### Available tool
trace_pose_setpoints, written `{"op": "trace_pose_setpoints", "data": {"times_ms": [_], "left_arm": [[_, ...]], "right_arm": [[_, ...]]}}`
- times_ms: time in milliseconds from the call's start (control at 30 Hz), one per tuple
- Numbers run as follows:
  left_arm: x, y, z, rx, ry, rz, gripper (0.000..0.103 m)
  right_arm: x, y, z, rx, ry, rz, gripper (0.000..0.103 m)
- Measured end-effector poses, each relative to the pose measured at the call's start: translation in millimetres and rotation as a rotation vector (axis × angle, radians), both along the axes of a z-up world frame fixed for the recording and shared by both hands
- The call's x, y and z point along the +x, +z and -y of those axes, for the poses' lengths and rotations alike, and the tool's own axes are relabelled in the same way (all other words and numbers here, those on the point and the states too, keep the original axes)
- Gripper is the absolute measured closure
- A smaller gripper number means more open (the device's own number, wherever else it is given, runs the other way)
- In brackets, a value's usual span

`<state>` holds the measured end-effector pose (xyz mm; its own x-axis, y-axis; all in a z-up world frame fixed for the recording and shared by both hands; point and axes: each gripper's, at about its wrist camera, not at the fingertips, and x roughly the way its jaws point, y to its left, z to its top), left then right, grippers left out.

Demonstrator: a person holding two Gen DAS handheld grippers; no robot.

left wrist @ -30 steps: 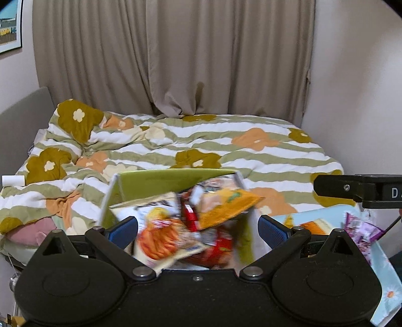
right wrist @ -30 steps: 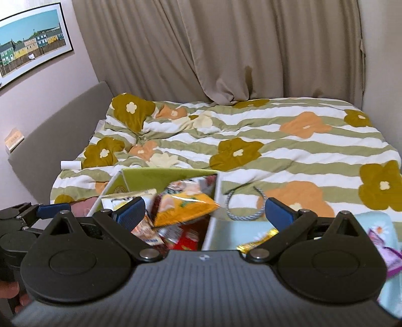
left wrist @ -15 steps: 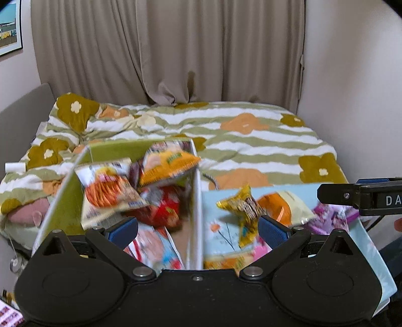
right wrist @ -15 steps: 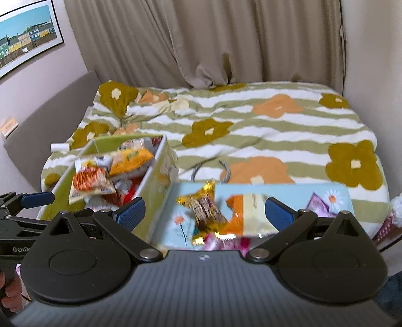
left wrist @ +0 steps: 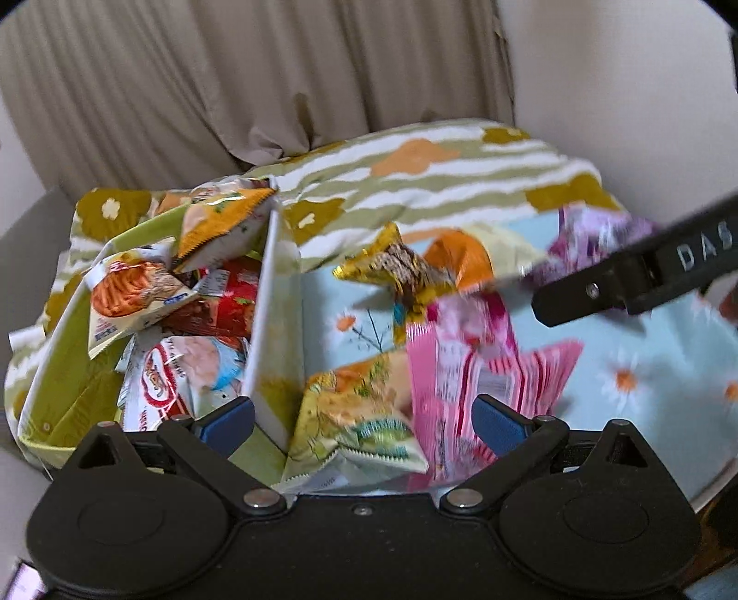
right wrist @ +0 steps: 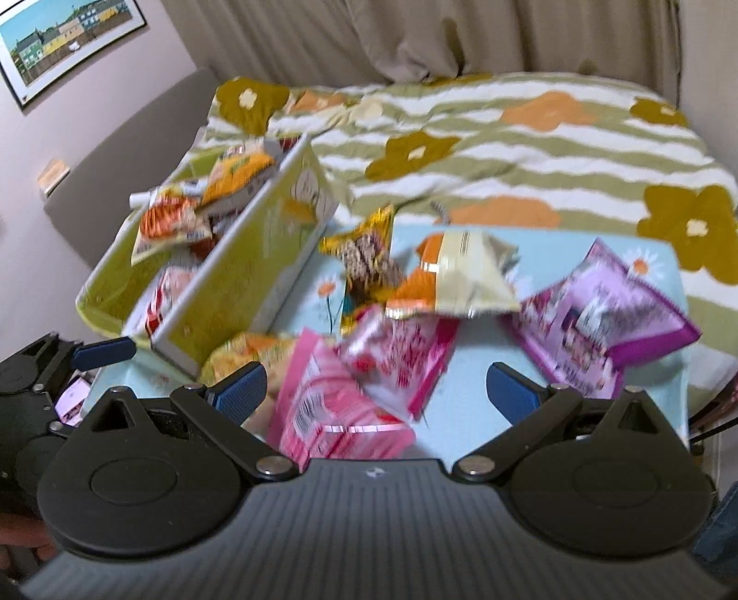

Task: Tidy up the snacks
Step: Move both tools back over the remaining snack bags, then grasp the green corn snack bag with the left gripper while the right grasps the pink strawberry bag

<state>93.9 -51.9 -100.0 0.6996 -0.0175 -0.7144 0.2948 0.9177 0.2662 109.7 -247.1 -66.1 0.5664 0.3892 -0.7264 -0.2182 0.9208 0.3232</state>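
A green fabric box [left wrist: 69, 369] [right wrist: 240, 272] on the left holds several snack packs, among them an orange-topped pack [left wrist: 221, 226]. To its right, loose packs lie on a light blue daisy-print surface [left wrist: 645, 369] [right wrist: 461, 415]: a yellow-green pack [left wrist: 360, 415], a pink pack [left wrist: 461, 351] [right wrist: 341, 406], a gold pack [left wrist: 396, 272] [right wrist: 364, 258], an orange-and-cream pack [right wrist: 461, 277] and a purple pack [right wrist: 613, 314]. My left gripper [left wrist: 362, 420] is open above the yellow-green pack. My right gripper [right wrist: 376, 392] is open over the pink pack and appears as a black bar [left wrist: 636, 277] in the left wrist view.
Behind lies a bed with a green-striped flowered quilt [right wrist: 507, 138]. Beige curtains [left wrist: 230, 83] hang at the back. A grey headboard [right wrist: 115, 152] and a framed picture [right wrist: 60, 37] are on the left wall. A hand [right wrist: 23, 540] shows at the lower left.
Both views have dropped and moved closer to the snacks. The loose packs on the blue surface now lie between and just ahead of the open fingers of both grippers.
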Motion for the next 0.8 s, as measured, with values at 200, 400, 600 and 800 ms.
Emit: {"op": "trace_pose_setpoints", "data": {"times_ms": [200, 400, 600, 800], "left_arm": [[2, -30, 13, 0.147, -0.083, 0.010, 0.008], [6, -47, 20, 0.276, -0.135, 0.039, 0.011], [13, -60, 25, 0.343, -0.173, 0.022, 0.015], [16, -67, 24, 0.365, -0.185, 0.012, 0.016]], "right_arm": [[2, -27, -6, 0.023, 0.050, -0.046, 0.000], [7, -48, -15, 0.041, 0.087, -0.078, 0.000], [12, -65, -27, 0.084, 0.096, -0.115, 0.000], [16, -78, -34, 0.105, 0.102, -0.163, 0.008]]}}
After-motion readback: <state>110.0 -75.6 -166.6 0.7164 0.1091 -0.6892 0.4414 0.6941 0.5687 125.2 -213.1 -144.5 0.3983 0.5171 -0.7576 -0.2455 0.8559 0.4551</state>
